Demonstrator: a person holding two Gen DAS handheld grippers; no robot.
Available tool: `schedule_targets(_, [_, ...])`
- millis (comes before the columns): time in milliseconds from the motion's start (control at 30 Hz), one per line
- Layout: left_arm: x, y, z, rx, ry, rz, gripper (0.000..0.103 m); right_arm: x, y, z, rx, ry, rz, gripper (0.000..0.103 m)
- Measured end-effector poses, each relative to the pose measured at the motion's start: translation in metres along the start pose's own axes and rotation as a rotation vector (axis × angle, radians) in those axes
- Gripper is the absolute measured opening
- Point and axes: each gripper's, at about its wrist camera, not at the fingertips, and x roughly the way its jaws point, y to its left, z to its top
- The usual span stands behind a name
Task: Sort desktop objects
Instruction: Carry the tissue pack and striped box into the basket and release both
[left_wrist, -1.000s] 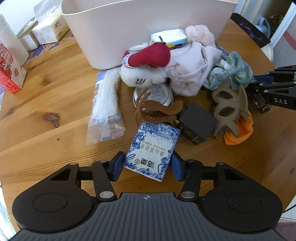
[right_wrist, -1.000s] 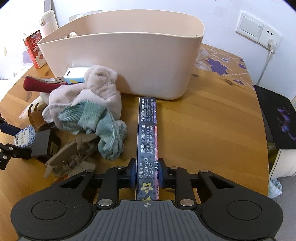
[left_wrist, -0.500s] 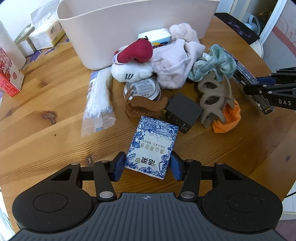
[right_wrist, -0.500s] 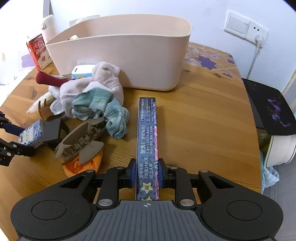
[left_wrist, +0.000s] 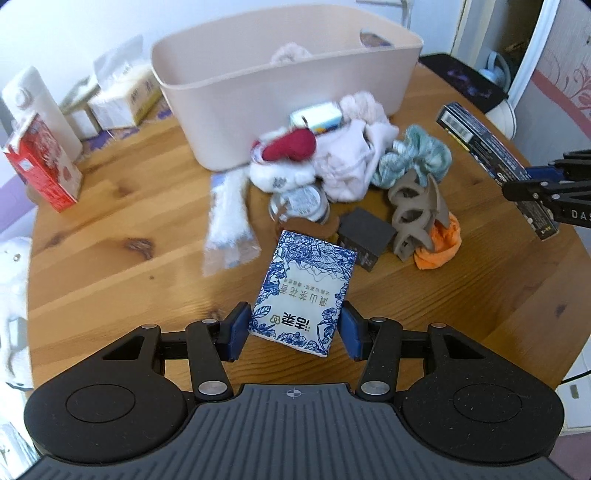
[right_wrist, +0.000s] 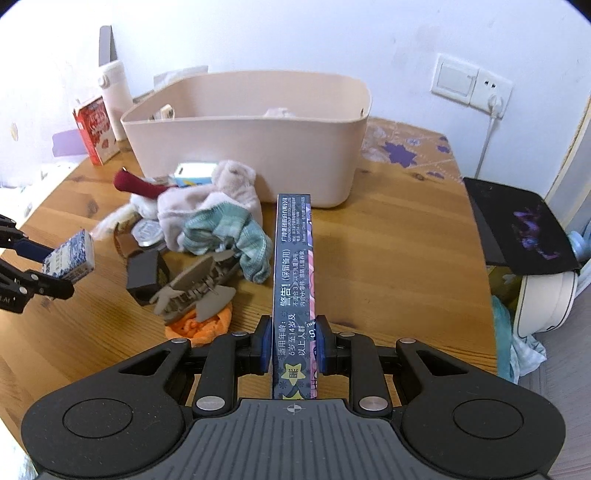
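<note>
- The left hand-held gripper (left_wrist: 293, 330) is clamped half-wide on a blue-and-white tissue pack (left_wrist: 304, 291), held clear of the tabletop (left_wrist: 110, 266). The pack looks light and soft, so a grip across its lower sides suits it; harder squeezing would likely crumple it.
- The clutter pile, with a grey hair claw (left_wrist: 415, 214) among it, lies in front of the beige basket (right_wrist: 243, 147).
- The right hand-held gripper (right_wrist: 291, 349) is closed narrowly on a long dark box (right_wrist: 293, 280), gripped at its near end. It seems stiff, but end-held it may droop or swing.
</note>
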Motion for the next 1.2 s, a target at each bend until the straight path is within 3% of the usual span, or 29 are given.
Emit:
schedule_targets(300, [-0.042, 0.018, 0.014, 0.021, -0.129, 0.034, 0.052, -0.029, 0.004, 0.013, -0.006, -0.076, -0.026, 0.022])
schedule_targets(667, [-0.078, 0.041, 0.06, 0.033, -0.283, 0.068, 0.052, -0.055, -0.005, 0.064, -0.043, -0.216, -0.067, 0.022])
schedule_targets(1033, [-0.08, 0.04, 0.125, 0.013, -0.38, 0.068, 0.052, -0.054, -0.02, 0.123, -0.093, -0.31, -0.093, 0.022])
schedule_targets(1200, [-0.066, 0.028, 0.152, 0.014, -0.382, 0.047, 0.052, -0.04, -0.023, 0.147, -0.143, -0.32, -0.091, 0.022])
